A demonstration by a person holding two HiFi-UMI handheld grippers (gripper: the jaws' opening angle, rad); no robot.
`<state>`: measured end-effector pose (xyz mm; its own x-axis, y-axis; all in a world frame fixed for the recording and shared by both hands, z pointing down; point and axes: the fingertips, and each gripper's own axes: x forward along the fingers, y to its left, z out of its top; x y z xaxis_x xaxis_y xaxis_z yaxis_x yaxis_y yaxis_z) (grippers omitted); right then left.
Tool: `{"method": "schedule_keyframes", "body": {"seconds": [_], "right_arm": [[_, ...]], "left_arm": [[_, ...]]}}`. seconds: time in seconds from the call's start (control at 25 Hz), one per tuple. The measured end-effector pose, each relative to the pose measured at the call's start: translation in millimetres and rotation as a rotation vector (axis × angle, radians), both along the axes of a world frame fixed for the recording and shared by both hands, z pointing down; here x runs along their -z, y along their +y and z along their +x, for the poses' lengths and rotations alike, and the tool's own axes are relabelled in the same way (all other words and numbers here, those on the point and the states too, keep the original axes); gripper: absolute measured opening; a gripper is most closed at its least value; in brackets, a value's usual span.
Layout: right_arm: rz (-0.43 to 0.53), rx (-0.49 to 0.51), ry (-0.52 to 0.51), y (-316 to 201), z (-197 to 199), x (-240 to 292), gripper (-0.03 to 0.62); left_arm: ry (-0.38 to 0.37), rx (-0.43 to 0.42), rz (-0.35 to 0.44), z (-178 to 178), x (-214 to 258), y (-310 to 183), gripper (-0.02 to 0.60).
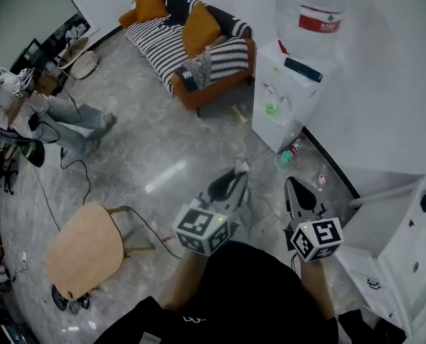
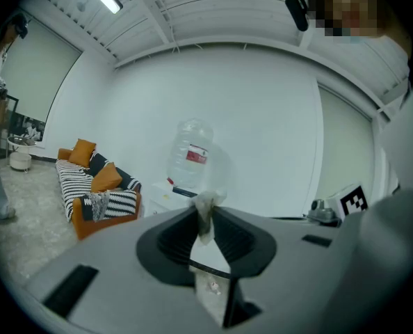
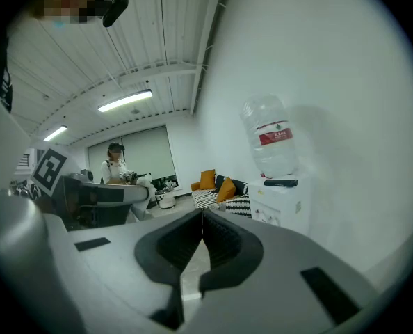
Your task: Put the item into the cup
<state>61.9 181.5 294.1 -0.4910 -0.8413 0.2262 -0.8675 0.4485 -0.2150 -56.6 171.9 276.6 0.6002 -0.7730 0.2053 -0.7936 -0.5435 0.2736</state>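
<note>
A small crumpled whitish item (image 2: pixel 206 211) is pinched at the tips of my left gripper (image 2: pixel 205 218), whose jaws are shut on it. In the head view the item (image 1: pixel 241 166) sticks out past the left gripper (image 1: pixel 236 175), held above the floor. My right gripper (image 1: pixel 292 184) is beside it, and its jaws (image 3: pixel 202 216) are shut with nothing between them. A small green cup (image 1: pixel 271 108) sits in the tap recess of the white water dispenser (image 1: pixel 288 92), well ahead of both grippers.
A large water bottle (image 1: pixel 312 13) tops the dispenser. A striped sofa (image 1: pixel 188 45) with orange cushions stands at the far wall. A wooden chair (image 1: pixel 84 249) is at the near left, a white cabinet (image 1: pixel 406 242) at the right. A person (image 1: pixel 26 106) sits far left.
</note>
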Motion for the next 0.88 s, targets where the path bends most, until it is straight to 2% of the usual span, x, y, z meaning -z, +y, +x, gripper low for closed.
{"method": "schedule_keyframes", "body": {"seconds": [0.44, 0.64, 0.88], "right_arm": [[-0.079, -0.012, 0.029, -59.7, -3.5, -16.8, 0.009], [-0.107, 0.031, 0.073, -109.6, -16.1, -18.2, 0.009], [-0.078, 0.058, 0.114, -191.9, -38.3, -3.1, 0.009]], "left_arm": [[0.011, -0.037, -0.076, -0.2, -24.1, -68.5, 0.069], [0.041, -0.054, -0.101, -1.2, -32.2, -117.7, 0.069], [0.040, -0.095, -0.094, -7.4, -30.9, -181.1, 0.069]]}}
